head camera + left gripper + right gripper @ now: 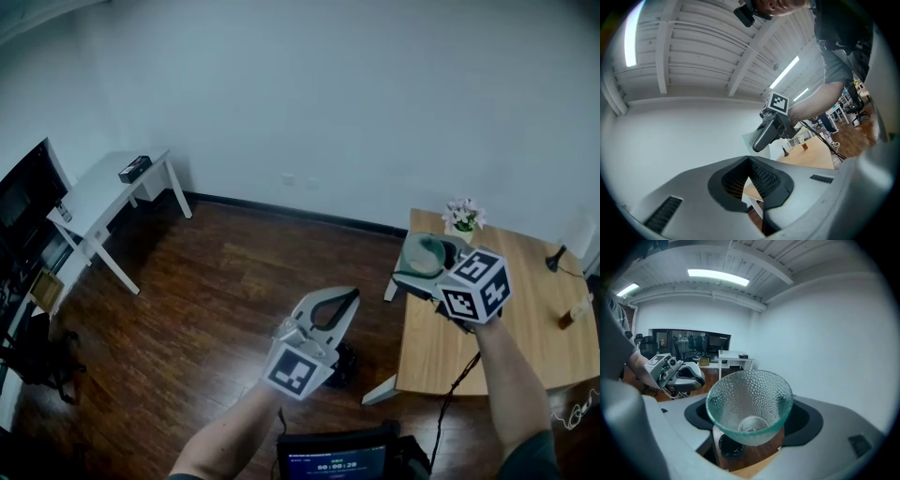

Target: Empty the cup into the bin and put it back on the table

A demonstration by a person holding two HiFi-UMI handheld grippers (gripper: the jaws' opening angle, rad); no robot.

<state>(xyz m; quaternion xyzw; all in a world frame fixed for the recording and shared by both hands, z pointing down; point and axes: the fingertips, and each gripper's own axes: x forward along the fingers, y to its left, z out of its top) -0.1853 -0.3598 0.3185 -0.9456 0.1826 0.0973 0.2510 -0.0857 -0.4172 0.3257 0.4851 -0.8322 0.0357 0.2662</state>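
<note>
**Desk ed.:** What's in shot, big to small?

**Photog.:** Dark wood floor. Pale wood desk at right. Dark round bin on the floor by the desk's edge. Then left hand-held gripper, right hand-held gripper, flower pot and dimpled glass cup.

**Desk ed.:** Step in hand?

**Photog.:** Prob. the return leg. Nothing plain shows inside the cup, so I'd judge it emptied, tho not certain. To do it well: keep the cup level and mouth up, and bring it in over the desk, well clear of edge & flower pot. Lower till the base sits flat, and only then let go. Glass, likely slick, so no jerks.

**Desk ed.:** Grippers?

**Photog.:** Right one is clamped on the cup, jaws wide round its wall. Left one is pinched closed with nothing in it, out over the floor, apart from the desk.

**Desk ed.:** Cup vs. gripper?

**Photog.:** Cup sits between the right one's jaws, roughly upright, mouth up. Head view has it held up at the desk's left edge, not set down. In the right gripper view the bin shows below it.
</note>
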